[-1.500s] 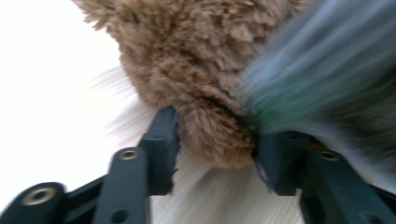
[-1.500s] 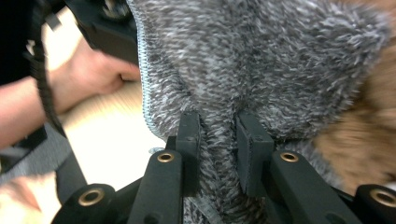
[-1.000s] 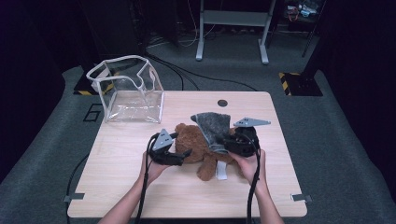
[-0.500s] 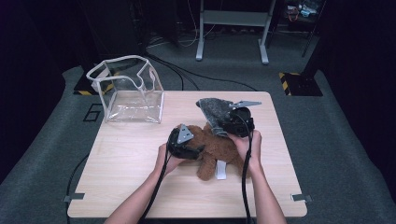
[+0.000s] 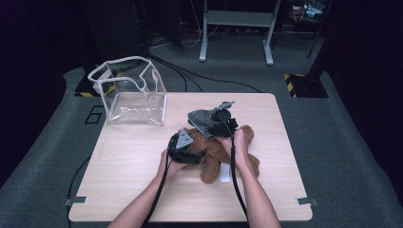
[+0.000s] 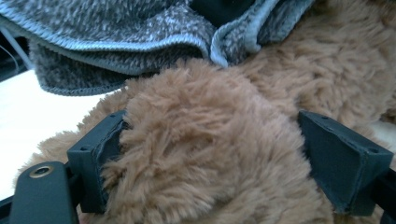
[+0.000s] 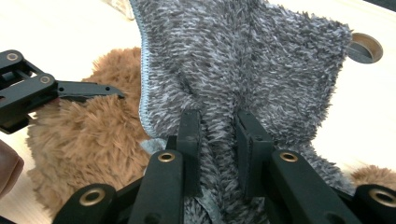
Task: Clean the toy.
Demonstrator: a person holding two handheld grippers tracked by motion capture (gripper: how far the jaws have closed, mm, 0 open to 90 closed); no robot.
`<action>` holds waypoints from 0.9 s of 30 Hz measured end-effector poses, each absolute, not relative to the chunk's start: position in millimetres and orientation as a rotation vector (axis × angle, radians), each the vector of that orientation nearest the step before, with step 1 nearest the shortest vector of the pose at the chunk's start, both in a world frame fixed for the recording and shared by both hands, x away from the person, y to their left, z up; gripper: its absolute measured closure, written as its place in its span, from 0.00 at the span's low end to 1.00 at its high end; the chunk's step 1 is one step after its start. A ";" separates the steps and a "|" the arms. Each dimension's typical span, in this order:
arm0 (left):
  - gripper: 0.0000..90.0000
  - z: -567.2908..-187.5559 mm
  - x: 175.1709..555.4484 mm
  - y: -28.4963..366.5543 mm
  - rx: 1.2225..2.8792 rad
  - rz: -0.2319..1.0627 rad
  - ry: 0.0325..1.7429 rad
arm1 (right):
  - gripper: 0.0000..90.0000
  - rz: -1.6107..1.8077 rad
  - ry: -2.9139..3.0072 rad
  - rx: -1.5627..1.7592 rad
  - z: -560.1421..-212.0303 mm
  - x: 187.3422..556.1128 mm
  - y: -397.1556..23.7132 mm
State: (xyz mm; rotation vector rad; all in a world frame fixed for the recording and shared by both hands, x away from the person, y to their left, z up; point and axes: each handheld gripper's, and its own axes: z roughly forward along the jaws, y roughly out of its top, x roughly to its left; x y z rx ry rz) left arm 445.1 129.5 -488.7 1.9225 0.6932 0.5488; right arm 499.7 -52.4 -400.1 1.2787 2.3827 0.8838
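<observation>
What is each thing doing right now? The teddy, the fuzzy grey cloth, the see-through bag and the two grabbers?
Teddy: lying on the table, squeezed by the left gripper.
Grey cloth: draped over the teddy, pinched by the right gripper.
Bag: standing open, nothing visible inside.
Table: holds it all.

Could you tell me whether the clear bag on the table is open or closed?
Open: the clear bag stands upright, its white-edged top gaping.
</observation>
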 end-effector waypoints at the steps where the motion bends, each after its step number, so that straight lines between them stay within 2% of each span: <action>1: 0.16 -490.2 444.1 130.2 1.915 0.559 0.687 | 0.82 0.875 2.381 1.282 -400.3 499.7 -52.4; 4: 0.16 -494.1 442.2 130.1 1.894 0.580 0.678 | 0.82 0.852 2.361 1.274 -400.4 498.3 -53.8; 17: 0.18 -500.0 449.1 137.4 1.900 0.462 0.699 | 0.83 0.742 2.306 1.343 -400.7 498.1 -77.3; 27: 0.20 -501.5 450.2 139.6 1.894 0.450 0.695 | 0.84 0.692 2.219 1.464 -407.5 495.2 -132.0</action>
